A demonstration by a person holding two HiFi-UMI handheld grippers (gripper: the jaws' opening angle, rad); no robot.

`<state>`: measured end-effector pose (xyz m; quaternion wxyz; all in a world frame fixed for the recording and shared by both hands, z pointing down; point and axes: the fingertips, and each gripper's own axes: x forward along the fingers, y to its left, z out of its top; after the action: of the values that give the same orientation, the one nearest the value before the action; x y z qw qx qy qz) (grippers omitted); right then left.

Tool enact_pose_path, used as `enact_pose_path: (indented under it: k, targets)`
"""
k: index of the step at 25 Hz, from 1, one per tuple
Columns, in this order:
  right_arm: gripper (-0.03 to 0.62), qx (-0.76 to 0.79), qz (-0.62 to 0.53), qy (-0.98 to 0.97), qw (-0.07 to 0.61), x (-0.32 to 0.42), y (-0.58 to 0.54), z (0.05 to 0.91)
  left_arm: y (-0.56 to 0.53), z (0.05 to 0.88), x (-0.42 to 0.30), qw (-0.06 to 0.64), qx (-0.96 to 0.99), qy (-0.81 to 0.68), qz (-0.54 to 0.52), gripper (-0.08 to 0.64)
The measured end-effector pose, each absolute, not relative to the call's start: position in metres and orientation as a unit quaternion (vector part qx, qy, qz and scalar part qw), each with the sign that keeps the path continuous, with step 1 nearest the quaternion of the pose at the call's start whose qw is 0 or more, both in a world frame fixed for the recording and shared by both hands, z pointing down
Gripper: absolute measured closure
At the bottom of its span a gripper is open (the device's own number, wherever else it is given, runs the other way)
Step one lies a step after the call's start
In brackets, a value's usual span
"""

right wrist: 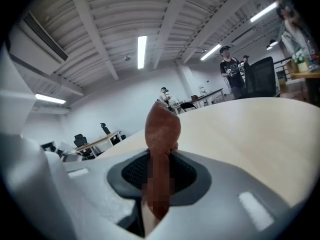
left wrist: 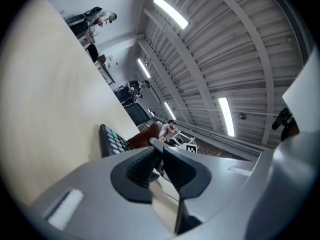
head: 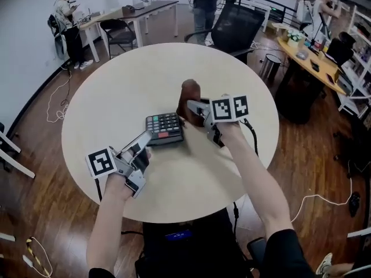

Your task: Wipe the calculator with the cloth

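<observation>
A dark calculator (head: 165,128) with grey keys and one red key lies near the middle of the round pale table (head: 116,86). My right gripper (head: 195,105) is shut on a brown cloth (head: 190,92), which bunches up beyond its tips, just off the calculator's far right corner. In the right gripper view the cloth (right wrist: 162,129) stands pinched between the jaws of the right gripper (right wrist: 160,160). My left gripper (head: 144,139) sits at the calculator's near left corner, jaws shut with nothing between them. In the left gripper view the calculator (left wrist: 112,141) lies just beyond the left gripper (left wrist: 157,153).
A black office chair (head: 235,25) stands beyond the table's far edge. A yellow desk (head: 307,59) with items is at the right, and grey desks (head: 136,13) at the back left. Several people stand in the background. Cables lie on the wooden floor (head: 55,106).
</observation>
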<state>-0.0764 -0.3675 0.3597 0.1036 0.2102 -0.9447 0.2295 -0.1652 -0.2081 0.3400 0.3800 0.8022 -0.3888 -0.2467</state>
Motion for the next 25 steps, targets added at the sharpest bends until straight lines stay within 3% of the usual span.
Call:
enact_pose_path:
  k: [9, 25]
  targets:
    - [0.508, 0.178, 0.241, -0.936, 0.186, -0.107, -0.349, 0.387, -0.222, 0.351, -0.161, 0.387, 0.797, -0.399, -0.235, 0.52]
    - [0.508, 0.045, 0.268, -0.956, 0.111, -0.062, -0.196, 0.357, -0.218, 0.346, -0.164, 0.357, 0.808, -0.414, -0.219, 0.518]
